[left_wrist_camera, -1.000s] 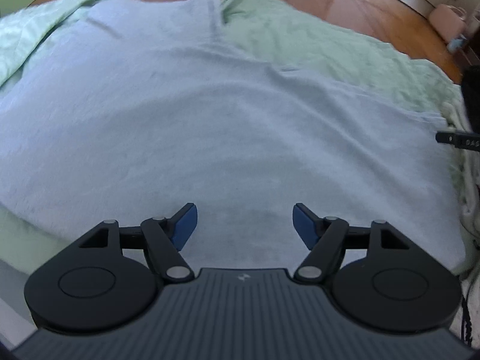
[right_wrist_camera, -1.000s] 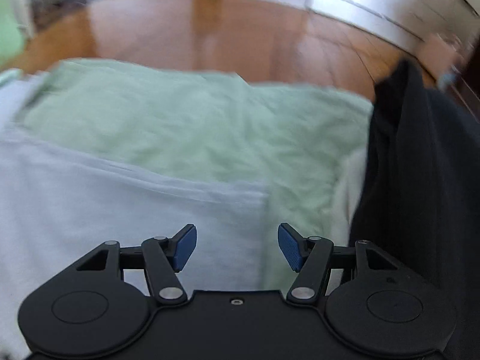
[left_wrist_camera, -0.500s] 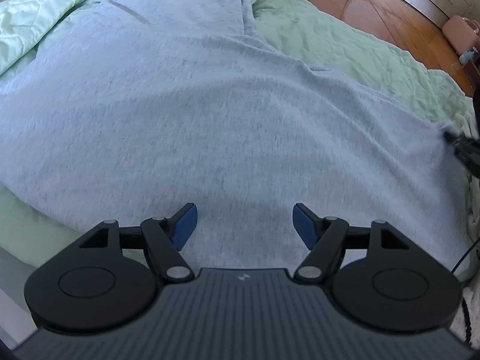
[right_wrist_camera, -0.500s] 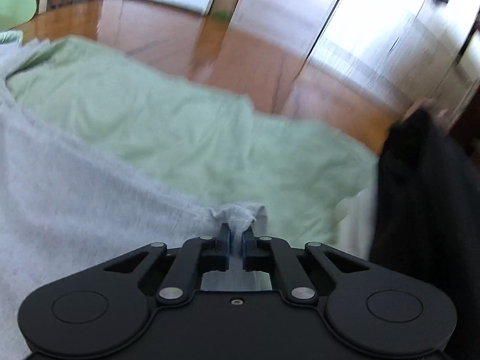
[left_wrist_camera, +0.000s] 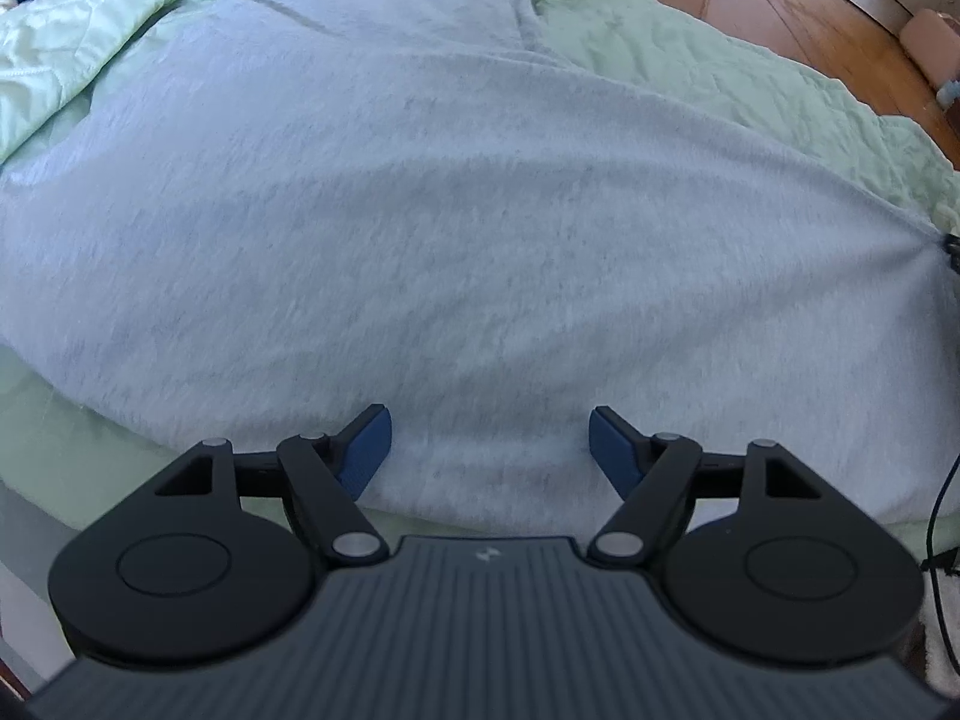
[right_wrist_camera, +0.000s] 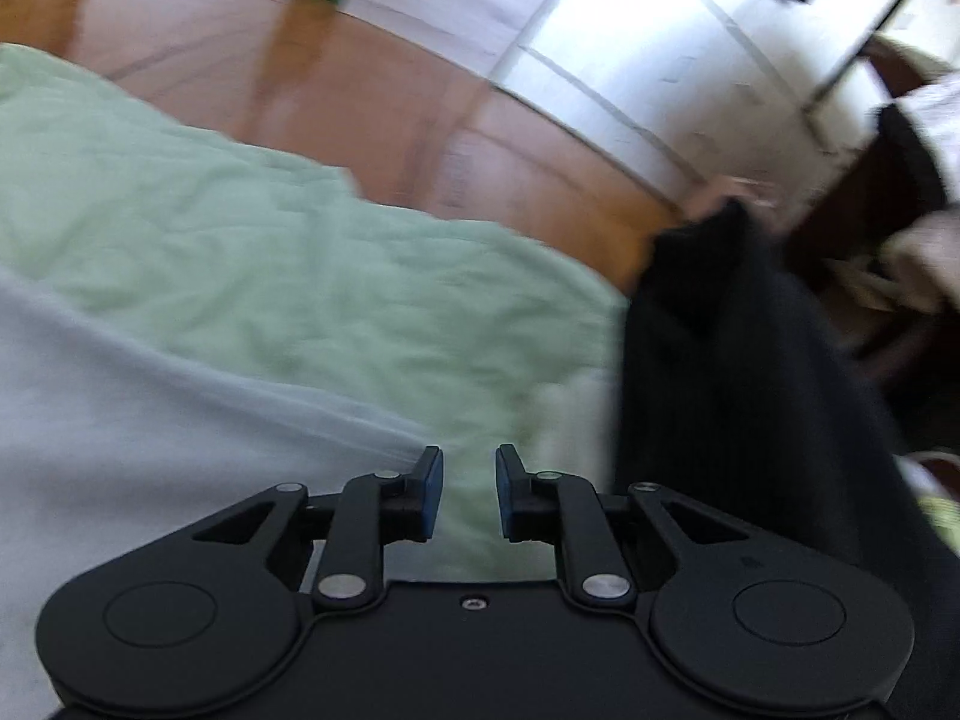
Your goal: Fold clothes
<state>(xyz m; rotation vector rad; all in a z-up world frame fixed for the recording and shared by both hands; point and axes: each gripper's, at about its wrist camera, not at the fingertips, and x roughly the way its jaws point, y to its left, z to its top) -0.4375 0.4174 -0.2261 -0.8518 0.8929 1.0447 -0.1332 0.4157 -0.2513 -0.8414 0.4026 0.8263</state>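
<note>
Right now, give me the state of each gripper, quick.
Left gripper: open, holding nothing, over the near edge of the grey shirt.
Right gripper: open a little, holding nothing, beside the shirt's corner.

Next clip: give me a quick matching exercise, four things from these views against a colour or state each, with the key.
Things:
1. grey shirt
2. green quilt
3. left gripper
4. black garment

Descriptions:
A. fingers wide apart, holding nothing
B. heaped at the right of the bed
C. spread flat on the bed
D. pale and crinkled, lying under the shirt

Pairs: 1-C, 2-D, 3-A, 4-B
</note>
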